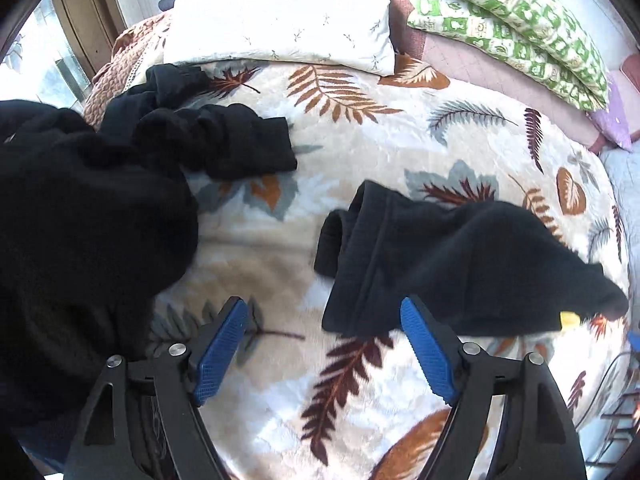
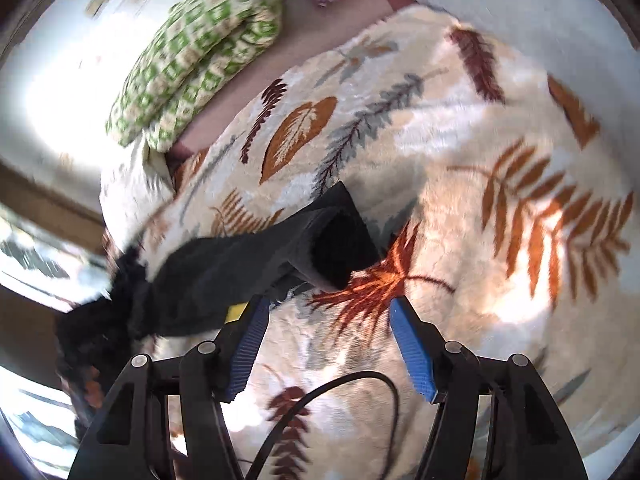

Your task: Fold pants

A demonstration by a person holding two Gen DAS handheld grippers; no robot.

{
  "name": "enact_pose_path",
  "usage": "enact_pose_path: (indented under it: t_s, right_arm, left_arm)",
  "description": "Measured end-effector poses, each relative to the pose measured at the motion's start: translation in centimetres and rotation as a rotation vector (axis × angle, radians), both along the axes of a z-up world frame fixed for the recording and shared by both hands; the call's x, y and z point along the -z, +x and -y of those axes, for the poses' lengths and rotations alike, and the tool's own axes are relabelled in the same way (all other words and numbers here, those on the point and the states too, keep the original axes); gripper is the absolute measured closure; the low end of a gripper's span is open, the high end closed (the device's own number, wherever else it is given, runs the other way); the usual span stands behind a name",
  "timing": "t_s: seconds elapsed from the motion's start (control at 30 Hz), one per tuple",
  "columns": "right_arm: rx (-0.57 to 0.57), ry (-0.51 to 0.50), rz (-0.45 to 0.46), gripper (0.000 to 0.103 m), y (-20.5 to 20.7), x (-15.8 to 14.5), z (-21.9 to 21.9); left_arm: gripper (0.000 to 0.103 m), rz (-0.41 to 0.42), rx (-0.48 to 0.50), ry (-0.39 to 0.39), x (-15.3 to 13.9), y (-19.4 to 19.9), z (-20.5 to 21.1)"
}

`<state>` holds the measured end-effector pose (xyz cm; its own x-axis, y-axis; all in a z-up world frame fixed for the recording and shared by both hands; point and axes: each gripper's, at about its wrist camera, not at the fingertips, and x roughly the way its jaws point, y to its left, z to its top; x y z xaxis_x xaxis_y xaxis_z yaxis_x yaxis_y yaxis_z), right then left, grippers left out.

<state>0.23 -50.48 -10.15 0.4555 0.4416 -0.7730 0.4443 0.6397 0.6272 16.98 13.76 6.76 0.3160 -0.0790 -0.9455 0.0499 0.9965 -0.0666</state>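
Observation:
Black pants lie crumpled on a leaf-patterned blanket [image 1: 360,140]. In the left wrist view a bunched mass [image 1: 88,208] fills the left side, one leg [image 1: 224,140] runs toward the middle, and another leg [image 1: 452,264] lies on the right, its far end lifted. My left gripper [image 1: 322,312] is open and empty above the blanket, between the mass and that leg. In the right wrist view the leg's open cuff [image 2: 332,248] lies just ahead of my right gripper [image 2: 326,308], which is open and empty; the view is blurred.
A white pillow [image 1: 280,12] and a green patterned pillow [image 1: 516,20] lie at the far end of the bed. A window [image 1: 44,60] is at the far left. A black cable [image 2: 332,400] loops over the blanket [image 2: 500,140] below my right gripper.

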Motion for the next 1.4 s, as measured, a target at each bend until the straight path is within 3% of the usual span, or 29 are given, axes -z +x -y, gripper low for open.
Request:
enact_pose_path:
  t_s: [0.17,0.27,0.47,0.63,0.7,0.8,0.83,0.87,0.93,0.97,1.0,1.17,1.3,1.4]
  right_arm:
    - [0.313,0.455,-0.115,0.028,-0.6,4.3,1.0]
    - [0.372,0.550,-0.152,0.027,-0.2,5.5,0.2]
    - [0.466,0.578,-0.185,0.026,1.1,6.9,-0.9]
    - [0.587,0.598,-0.155,0.026,1.6,7.6,-1.7]
    - [0.633,0.597,-0.154,0.032,1.7,8.2,-1.9]
    - [0.680,0.572,-0.151,0.068,1.5,9.2,-2.2]
    - [0.688,0.555,-0.149,0.087,1.3,9.6,-2.2]
    - [0.691,0.529,-0.145,0.096,1.2,9.7,-2.3]
    - [0.674,0.468,-0.127,0.097,1.0,9.7,-2.6]
    - [0.660,0.438,-0.112,0.098,0.9,9.6,-2.7]
    - [0.638,0.405,-0.100,0.098,1.1,9.3,-2.7]
    - [0.508,0.257,0.004,0.098,3.6,5.4,-3.0]
    - [0.432,0.257,0.122,0.098,7.0,1.7,-2.6]
    - [0.368,0.250,0.276,0.098,9.2,-1.5,-2.3]
  left_arm:
    - [0.022,-0.151,0.021,-0.038,3.0,4.2,0.7]
    - [0.022,-0.233,0.019,-0.098,4.7,5.4,0.7]
    - [0.022,-0.297,0.039,-0.189,6.4,5.0,-0.8]
    - [0.022,-0.324,0.040,-0.242,7.5,4.5,-2.0]
    - [0.022,-0.334,0.035,-0.259,7.9,4.6,-2.2]
    - [0.022,-0.341,0.025,-0.296,8.8,5.0,-2.1]
    - [0.022,-0.337,0.023,-0.302,9.1,4.9,-2.1]
    - [0.025,-0.327,0.016,-0.305,9.4,4.9,-2.1]
    - [0.038,-0.310,-0.001,-0.304,9.6,4.7,-2.0]
    - [0.058,-0.307,-0.021,-0.302,9.7,4.7,-2.0]
    - [0.067,-0.312,-0.045,-0.319,9.9,4.6,-2.3]
    - [0.072,-0.288,-0.142,-0.410,9.8,4.5,-3.4]
    - [0.073,-0.208,-0.195,-0.498,7.4,4.9,-4.9]
    - [0.073,-0.159,-0.209,-0.474,6.1,5.0,-5.6]
